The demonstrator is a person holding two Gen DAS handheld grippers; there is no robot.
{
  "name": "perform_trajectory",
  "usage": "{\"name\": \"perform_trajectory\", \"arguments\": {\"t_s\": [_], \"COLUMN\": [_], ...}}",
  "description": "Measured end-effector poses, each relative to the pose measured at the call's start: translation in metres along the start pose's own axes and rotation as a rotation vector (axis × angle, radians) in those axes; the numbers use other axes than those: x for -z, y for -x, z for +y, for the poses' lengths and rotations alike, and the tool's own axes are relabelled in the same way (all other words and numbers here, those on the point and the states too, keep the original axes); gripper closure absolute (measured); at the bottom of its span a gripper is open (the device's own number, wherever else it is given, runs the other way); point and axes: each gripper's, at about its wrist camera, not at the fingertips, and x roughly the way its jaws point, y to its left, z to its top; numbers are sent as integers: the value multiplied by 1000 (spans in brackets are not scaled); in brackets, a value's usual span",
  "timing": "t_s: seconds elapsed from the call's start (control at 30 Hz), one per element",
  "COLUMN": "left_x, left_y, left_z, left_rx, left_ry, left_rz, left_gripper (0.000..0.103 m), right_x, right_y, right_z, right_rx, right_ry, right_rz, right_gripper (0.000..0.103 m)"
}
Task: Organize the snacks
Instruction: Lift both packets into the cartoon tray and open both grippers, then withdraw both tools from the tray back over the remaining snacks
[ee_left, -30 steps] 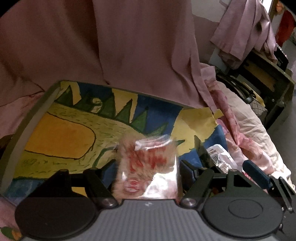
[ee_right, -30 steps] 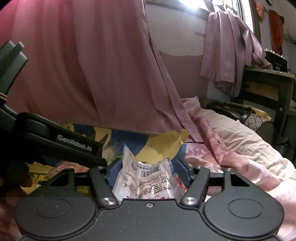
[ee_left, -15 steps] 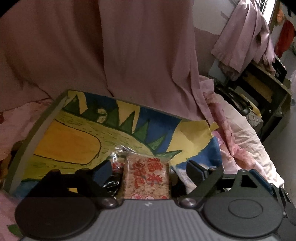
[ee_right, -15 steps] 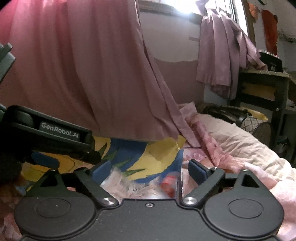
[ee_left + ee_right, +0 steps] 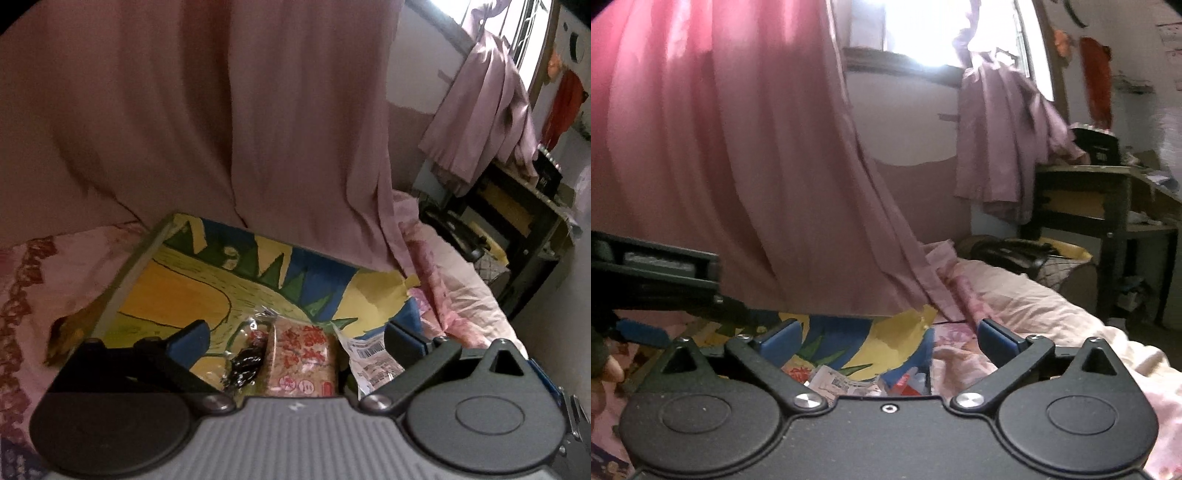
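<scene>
A tray (image 5: 173, 295) painted yellow, green and blue lies on the bed. At its near edge lie three packets side by side: a clear one with dark pieces (image 5: 245, 360), a rice-cracker packet with red print (image 5: 303, 360) and a white barcode packet (image 5: 371, 356). My left gripper (image 5: 297, 341) hovers above them, its jaws opening wide, and the pads touch nothing. In the right wrist view the barcode packet (image 5: 836, 382) and a red packet (image 5: 905, 382) lie below my right gripper (image 5: 890, 336). Its jaws are opening too, with nothing gripped.
A pink curtain (image 5: 258, 129) hangs right behind the tray. Pink floral bedding (image 5: 1034, 306) spreads to the right, with a dark table (image 5: 1108, 206) and a bag beyond. The left tool's black arm (image 5: 665, 273) and a person's fingers (image 5: 605, 369) cross the right view's left edge.
Both grippers opened and let go of their packets, then rose and drew back. The cracker packet and the barcode packet now lie on the tray.
</scene>
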Motion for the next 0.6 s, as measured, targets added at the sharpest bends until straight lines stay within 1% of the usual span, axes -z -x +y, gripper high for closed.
{"name": "perform_trajectory", "arguments": {"t_s": [0.23, 0.37, 0.6], "left_x": [13, 26, 51], "left_y": [50, 79, 121], "left_z": [8, 13, 24], "left_rx": [-18, -35, -63], "left_ry": [-22, -65, -131], "left_rz": [-32, -48, -70], "left_gripper": [1, 1, 0], "right_x": [-9, -7, 7], "right_y": [52, 87, 141], "right_z": [-6, -6, 5], "right_rx": [16, 15, -9], "right_ry": [-40, -64, -98], "right_rz": [-27, -34, -1], "right_gripper": [1, 1, 1]}}
